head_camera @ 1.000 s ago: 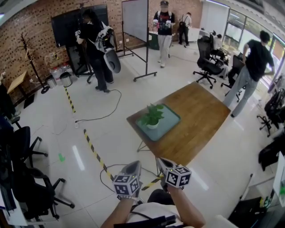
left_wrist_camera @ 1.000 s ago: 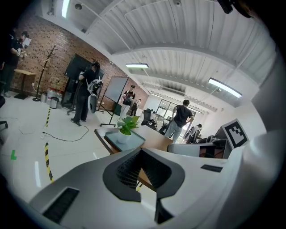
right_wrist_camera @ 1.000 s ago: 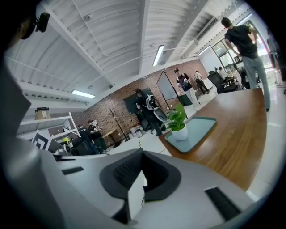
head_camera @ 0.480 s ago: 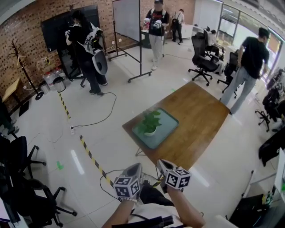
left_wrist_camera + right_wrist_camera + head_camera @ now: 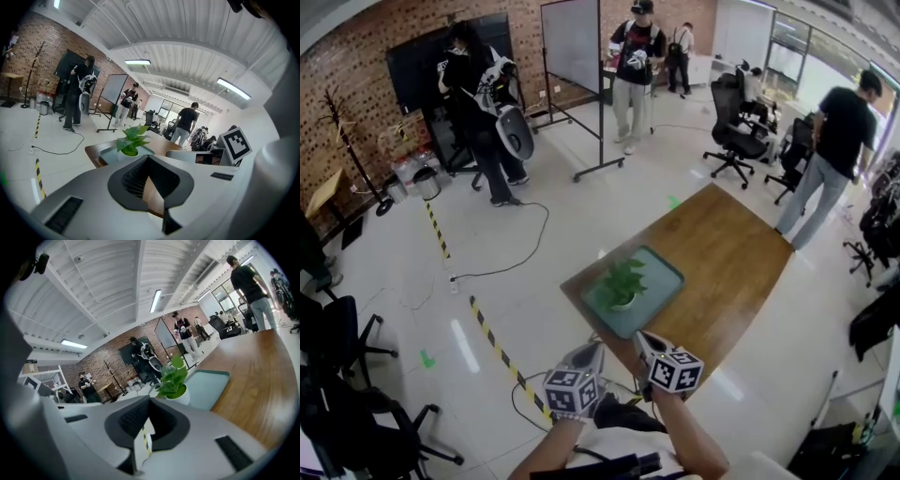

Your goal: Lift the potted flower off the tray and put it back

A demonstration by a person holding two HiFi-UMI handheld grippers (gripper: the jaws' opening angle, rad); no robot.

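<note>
Seen from above, a small green leafy plant in a white round pot [image 5: 622, 289] stands upright on a pale teal rectangular tray [image 5: 664, 270], on the tray's nearer, left part. The tray lies by the near corner of a brown wooden bench [image 5: 736, 248].

At the bottom of the head view, a person's two arms hold grey plastic tools, each carrying a cube with square markers. The left claw [image 5: 587, 354] and the right claw [image 5: 646, 344] sit side by side near the bench's near edge, both pointing toward the plant — apart from it and touching nothing. Each claw's own view shows its jaws closed together, with nothing between them.

A yellow-and-black striped tape [image 5: 492, 328] crosses the white floor on the left.
</note>
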